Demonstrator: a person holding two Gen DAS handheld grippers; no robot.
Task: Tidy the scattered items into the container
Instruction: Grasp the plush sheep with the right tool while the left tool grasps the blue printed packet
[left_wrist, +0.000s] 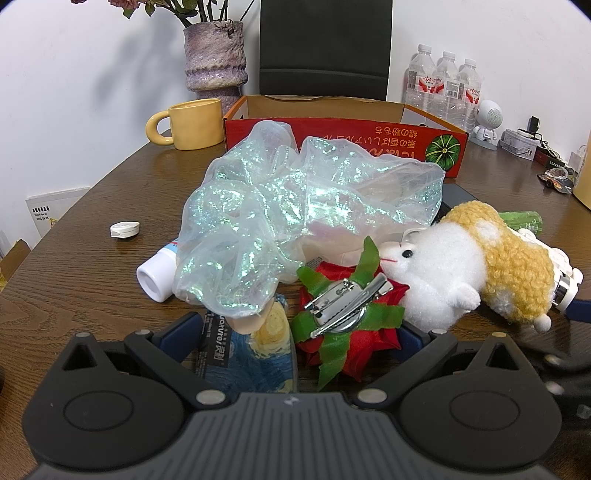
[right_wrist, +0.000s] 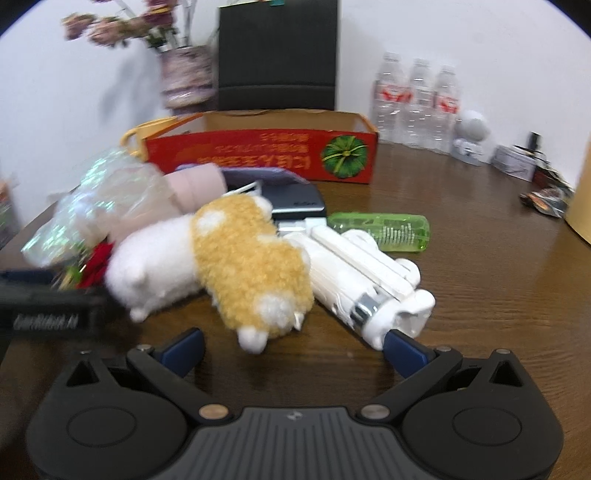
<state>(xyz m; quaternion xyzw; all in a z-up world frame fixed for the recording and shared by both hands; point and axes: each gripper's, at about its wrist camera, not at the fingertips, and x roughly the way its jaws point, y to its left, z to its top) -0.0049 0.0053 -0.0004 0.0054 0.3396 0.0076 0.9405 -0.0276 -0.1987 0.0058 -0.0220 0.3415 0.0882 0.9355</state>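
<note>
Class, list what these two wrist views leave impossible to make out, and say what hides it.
- Left wrist view: toothpaste tube, body hidden under the iridescent fabric.
- Left wrist view: blue painted packet, lower part behind the left hand-held gripper.
- Right wrist view: box lettering, motion-blurred.
- Both views: box floor, hidden by its red front wall.

One red cardboard box (left_wrist: 343, 136), one plush toy (left_wrist: 476, 266), one red fabric flower (left_wrist: 347, 314), one iridescent scrunchie (left_wrist: 295, 210), one green tube (right_wrist: 380, 230) — each single. Three water bottles (left_wrist: 447, 81), one yellow mug (left_wrist: 192, 123), one vase (left_wrist: 216, 55) — and one small white robot figure (left_wrist: 487, 123).
</note>
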